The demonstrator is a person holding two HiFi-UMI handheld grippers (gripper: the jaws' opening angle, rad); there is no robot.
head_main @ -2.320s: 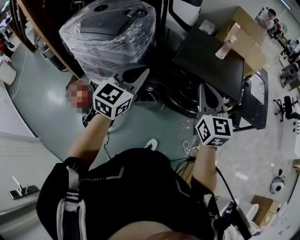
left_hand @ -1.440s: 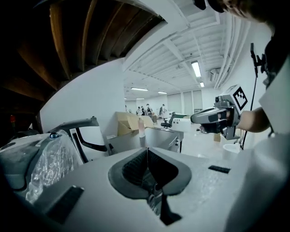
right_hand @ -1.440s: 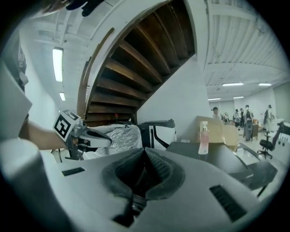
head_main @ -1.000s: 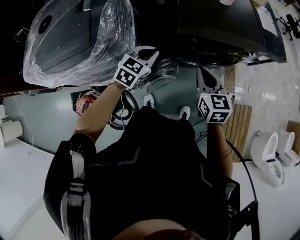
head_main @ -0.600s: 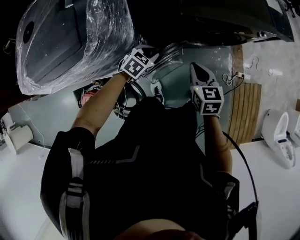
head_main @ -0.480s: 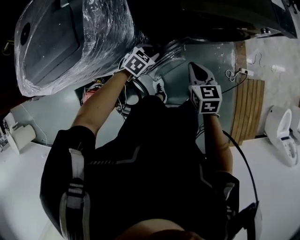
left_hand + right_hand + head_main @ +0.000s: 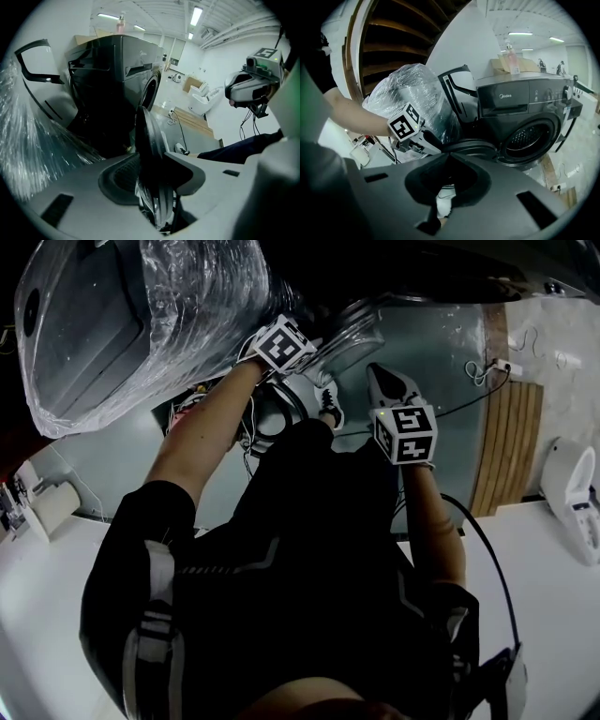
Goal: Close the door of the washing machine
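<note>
Right gripper view tells it best: the washing machine (image 7: 520,105) stands with its round door (image 7: 471,149) swung wide open to the side, well clear of the front. The drum opening (image 7: 530,136) is completely bare. As I judge it, the closing itself has not begun and only the approach is made.

The left gripper (image 7: 152,159) is at the door's outer edge. Its fingers, which have just been opening, stand apart with the door's rim between them, and I cannot see either pad pressing on it. The right gripper (image 7: 447,156) has its fingers together with nothing in them. It points toward the machine from just below the open door.

What is left, I would say, is all of the real work. The door has to be swung round to the front and pushed against the opening until it latches.

The only writing I can read is the brand name (image 7: 506,96) on the dark panel above the door, which looks like "Midea". The cubes on both grippers carry black-and-white square markers, not letters. A bottle (image 7: 512,58) stands on top of the machine, but its label is too small to read. The plastic-wrapped appliance (image 7: 412,93) beside the machine shows no print that I can make out.
</note>
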